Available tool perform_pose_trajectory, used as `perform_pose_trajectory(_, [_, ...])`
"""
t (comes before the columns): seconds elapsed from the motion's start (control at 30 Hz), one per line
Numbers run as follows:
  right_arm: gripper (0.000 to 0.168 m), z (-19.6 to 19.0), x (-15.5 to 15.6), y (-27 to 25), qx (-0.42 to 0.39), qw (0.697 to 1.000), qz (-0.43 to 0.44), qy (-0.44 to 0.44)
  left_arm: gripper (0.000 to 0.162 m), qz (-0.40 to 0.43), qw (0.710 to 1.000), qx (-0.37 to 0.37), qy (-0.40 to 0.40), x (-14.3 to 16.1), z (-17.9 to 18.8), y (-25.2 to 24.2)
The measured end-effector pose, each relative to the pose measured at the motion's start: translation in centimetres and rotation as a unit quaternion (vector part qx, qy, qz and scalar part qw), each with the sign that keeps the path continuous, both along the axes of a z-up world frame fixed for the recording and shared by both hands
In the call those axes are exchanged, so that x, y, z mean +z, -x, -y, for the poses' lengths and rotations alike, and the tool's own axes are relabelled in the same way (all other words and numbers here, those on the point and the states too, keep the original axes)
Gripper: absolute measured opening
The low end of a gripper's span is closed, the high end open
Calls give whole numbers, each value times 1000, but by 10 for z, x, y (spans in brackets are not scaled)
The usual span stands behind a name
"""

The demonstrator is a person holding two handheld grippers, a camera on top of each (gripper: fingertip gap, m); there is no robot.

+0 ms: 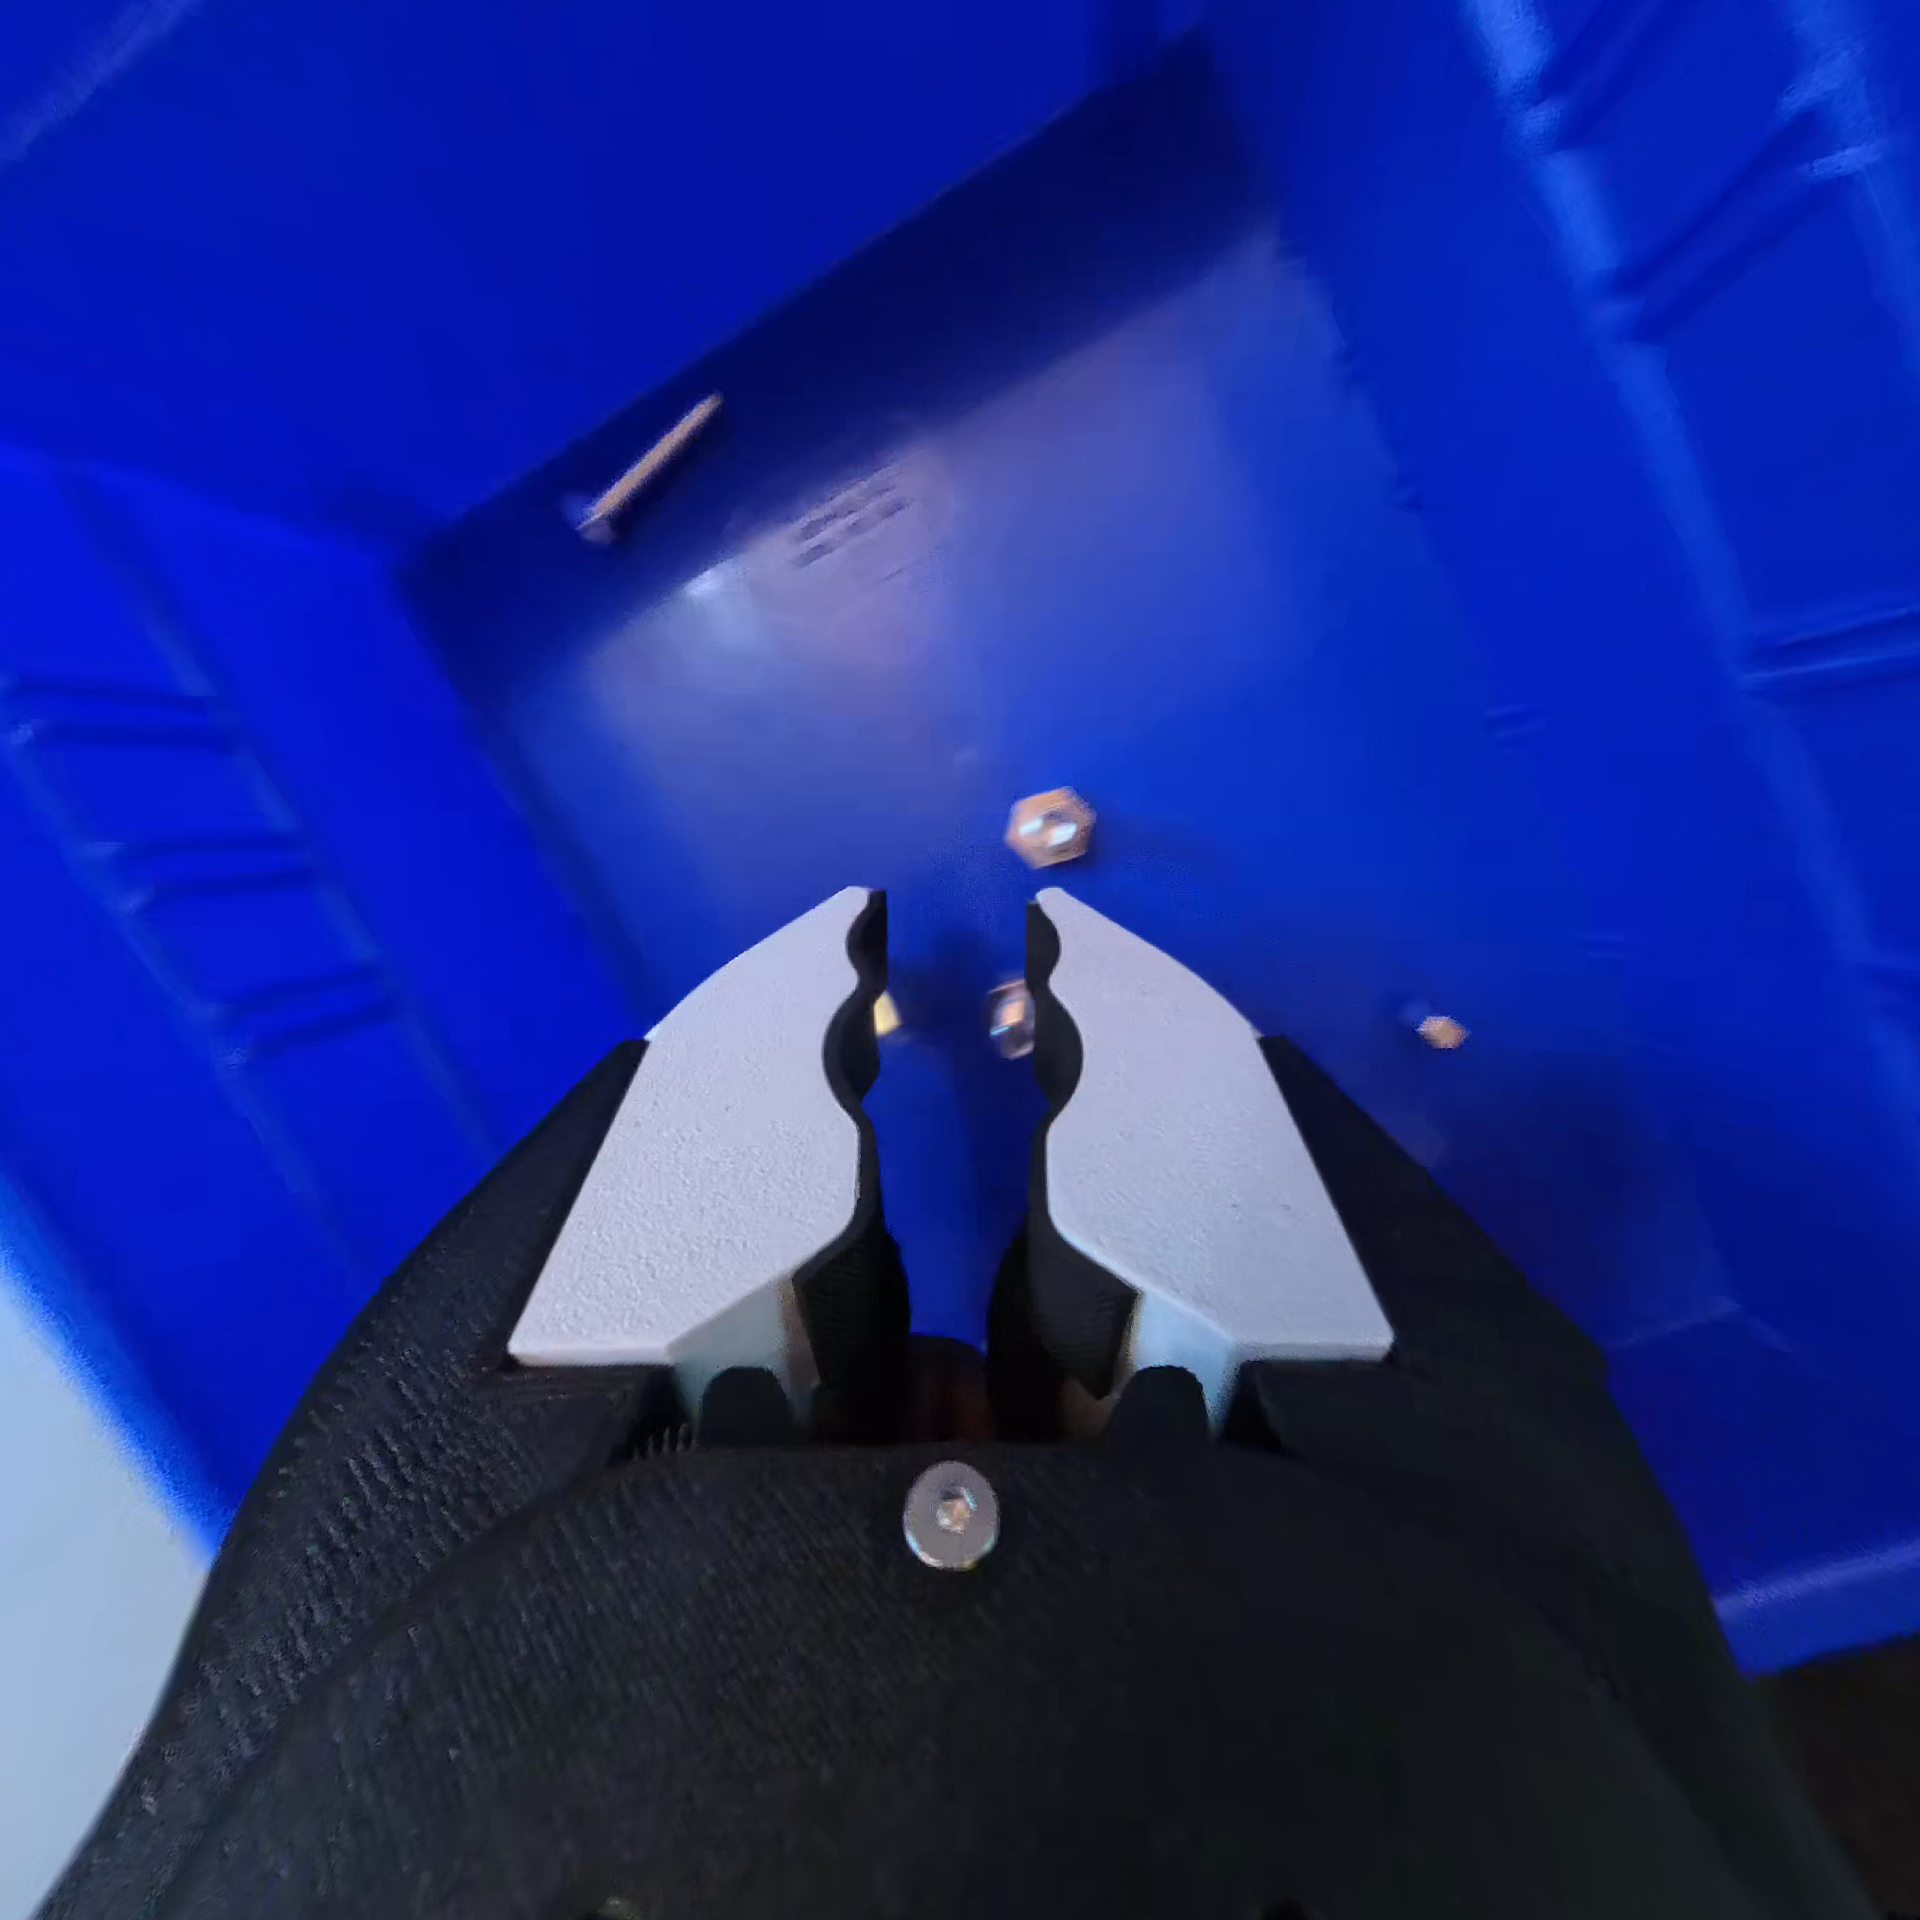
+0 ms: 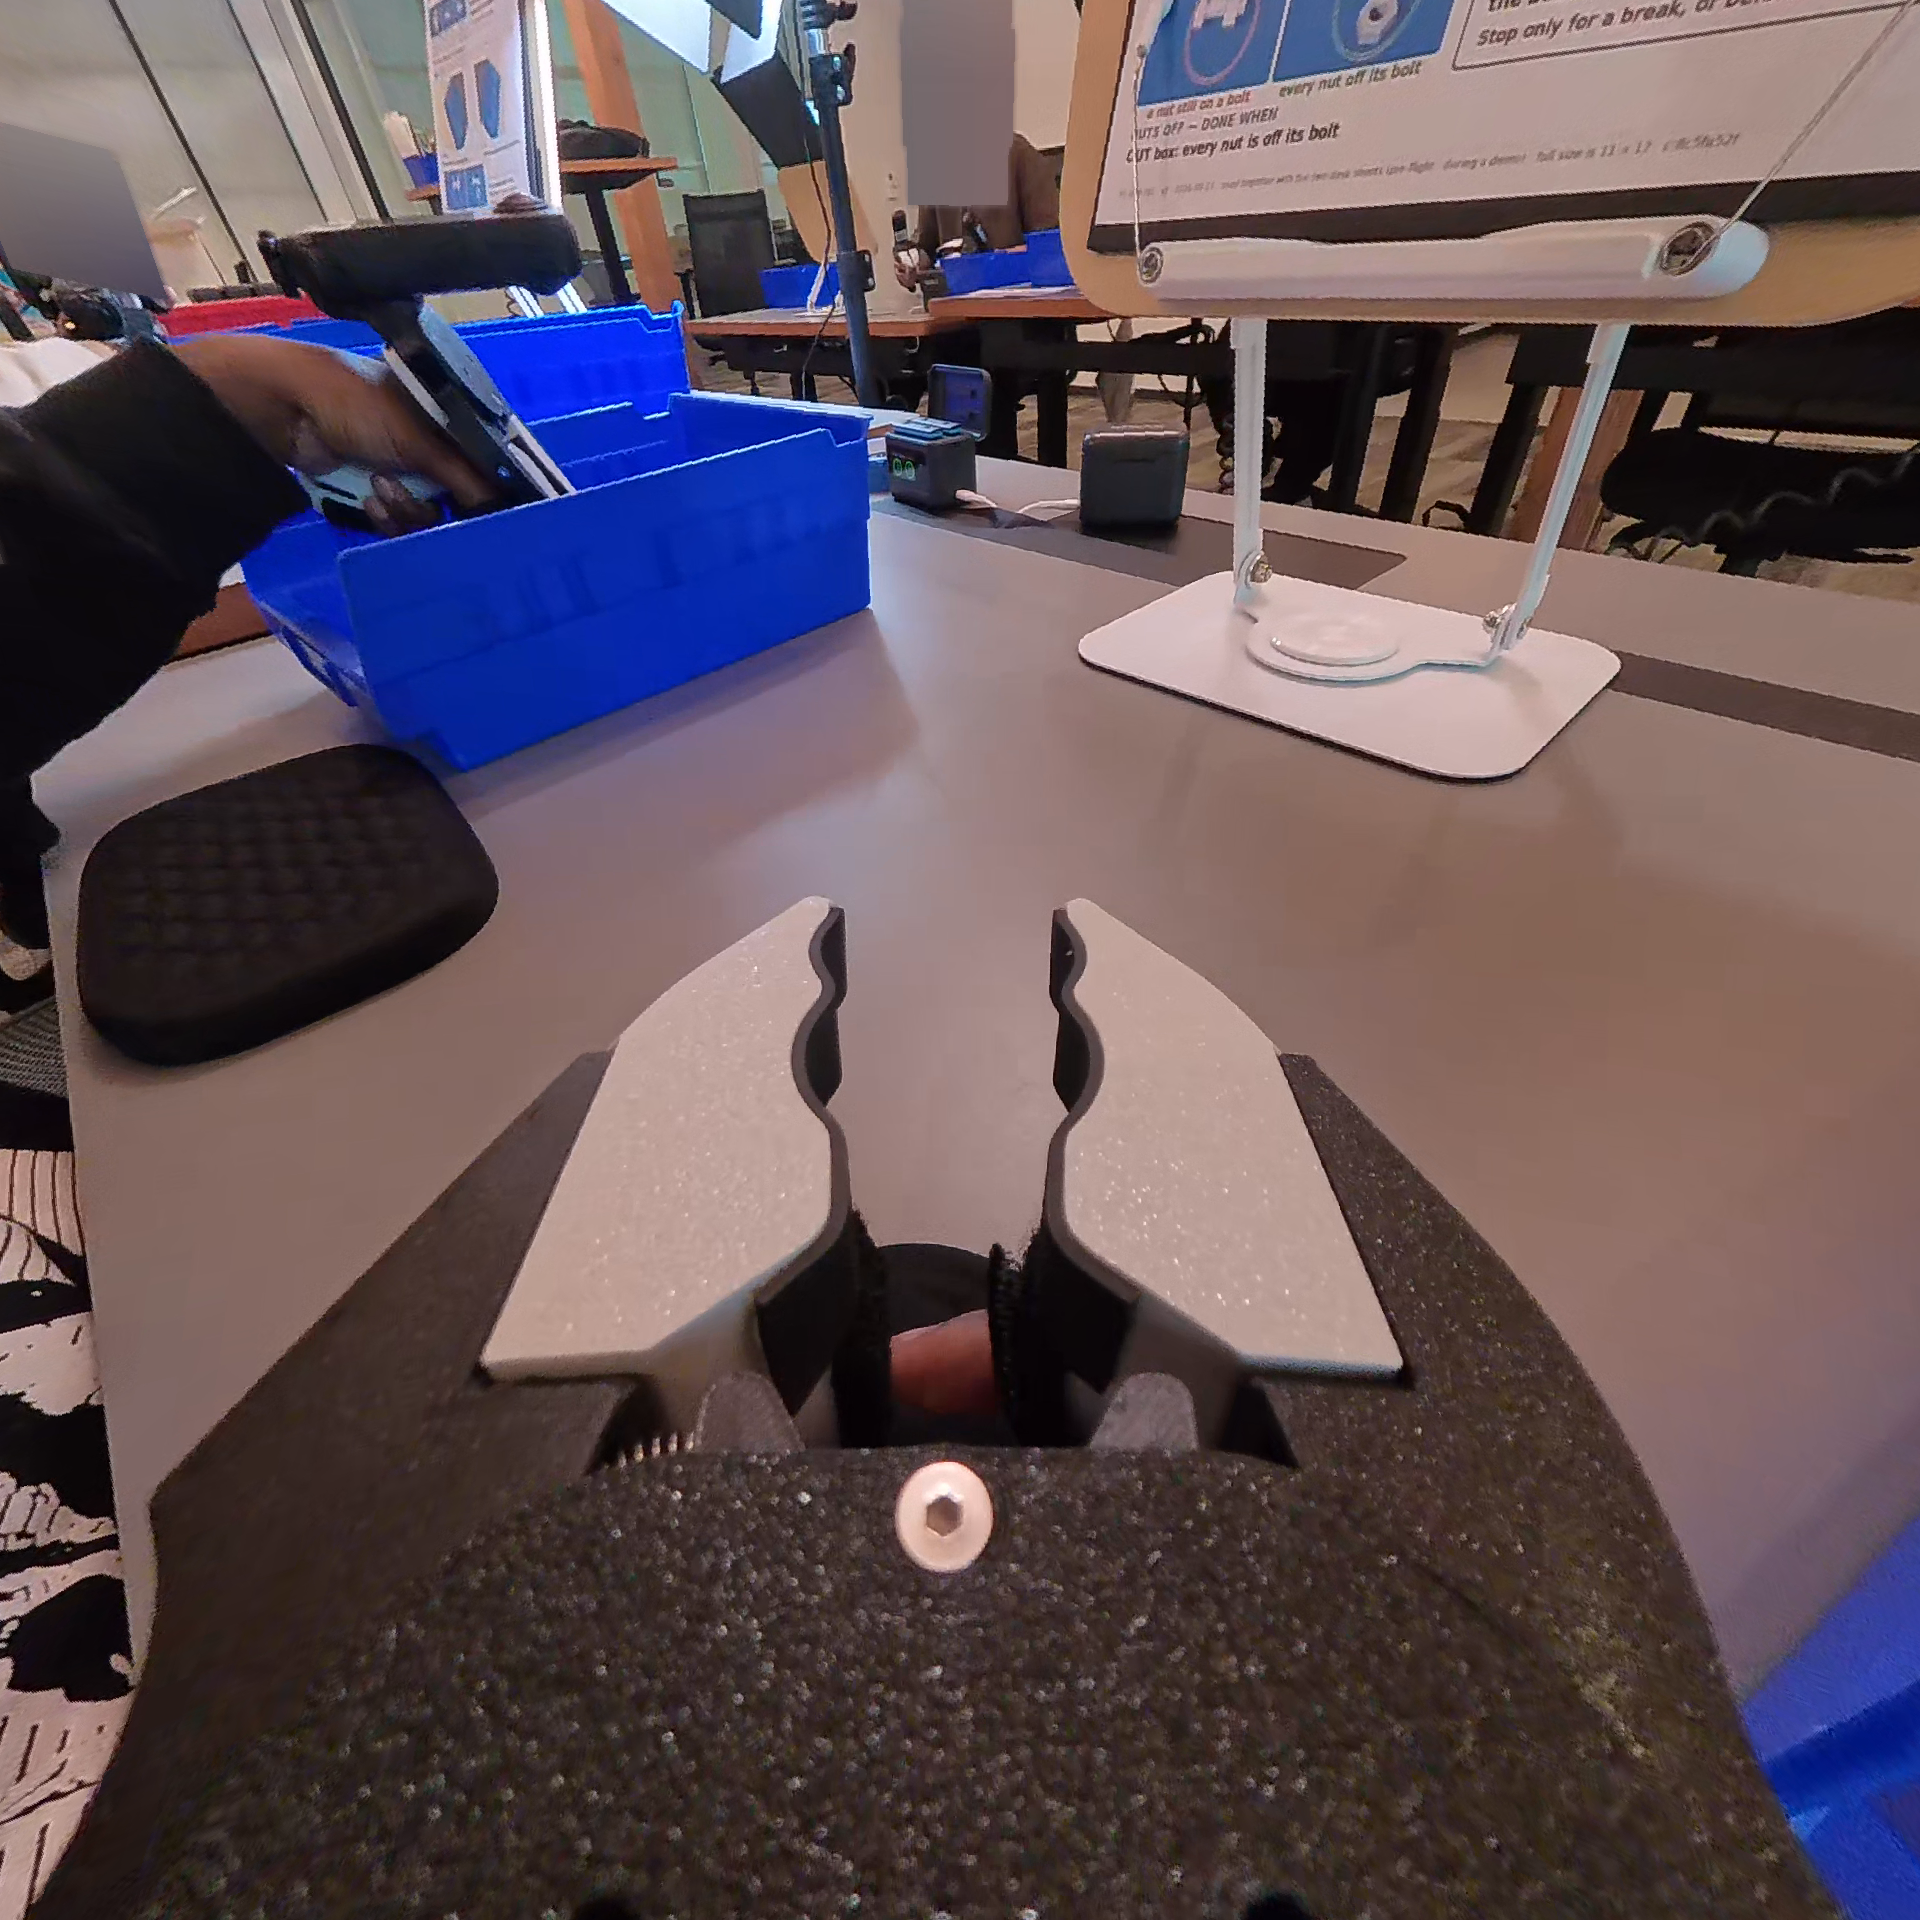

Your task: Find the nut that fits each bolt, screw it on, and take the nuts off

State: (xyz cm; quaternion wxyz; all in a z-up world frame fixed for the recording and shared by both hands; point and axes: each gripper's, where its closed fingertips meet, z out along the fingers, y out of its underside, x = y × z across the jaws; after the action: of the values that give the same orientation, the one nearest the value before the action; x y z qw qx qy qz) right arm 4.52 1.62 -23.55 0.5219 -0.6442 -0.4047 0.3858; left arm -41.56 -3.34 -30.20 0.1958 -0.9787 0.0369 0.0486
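Blue plastic bin point(image 1: 1351, 520) surrounds the left gripper point(image 1: 956, 904); its fingers stand narrowly apart and hold nothing. On the bin floor lie a hex nut point(image 1: 1049, 828) just beyond the tips, a second nut point(image 1: 1010, 1016) partly hidden behind the right finger, and a bolt point(image 1: 652, 468) at the far wall — all blurred. The right gripper point(image 2: 948, 920) hovers over the grey table point(image 2: 1351, 1039), fingers moderately apart, empty.

Your slim silver steel bolt point(image 1: 652, 465) lay flat by the blue bin's far-left corner, your small silver hexagonal nuts point(image 1: 1049, 827) sat scattered, well apart from it.
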Motion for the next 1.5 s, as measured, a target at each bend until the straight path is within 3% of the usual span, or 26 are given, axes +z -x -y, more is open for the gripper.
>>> perform_pose_trajectory(0.2, [38, -1, -2, 1, -3, 1000, 8, -3, 24, -10, 997, 73, 17, 9, 14, 18])
perform_pose_trajectory(0.37, [38, 0, -1, 1, -2, 1000, 6, -6, 32, 0, 998, 27, 50, 3, 20, 8])
perform_pose_trajectory(0.57, [37, 0, 3, -2, -4, 1000, -12, -3, 23, -8, 995, 23, 93, -8, 23, 15])
perform_pose_trajectory(0.77, [37, -2, 3, -4, -6, 1000, -19, 2, 12, -15, 996, 8, 86, -10, 21, 15])
perform_pose_trajectory(0.97, [37, -3, 4, -5, -8, 1000, -24, 10, 7, -29, 999, -16, 15, 8, 14, 9])
perform_pose_trajectory(1.07, [37, -4, 4, -5, -8, 1000, -24, 11, 7, -77, 992, -52, -85, 37, 4, 2])
perform_pose_trajectory(1.17, [37, -4, 2, -4, -7, 1000, -20, 13, 7, -151, 942, -147, -260, 91, -12, -38])
perform_pose_trajectory(1.27, [37, -3, 1, -2, 1, 1000, -13, 17, 7, -213, 859, -240, -400, 134, -13, -106])
perform_pose_trajectory(1.33, [37, 0, 4, 2, 15, 1000, -18, 20, 7, -261, 803, -306, -440, 139, -8, -154])
perform_pose_trajectory(1.5, [30, 21, 40, 26, 99, 991, -86, 33, 6, -319, 688, -449, -473, 113, 7, -263])
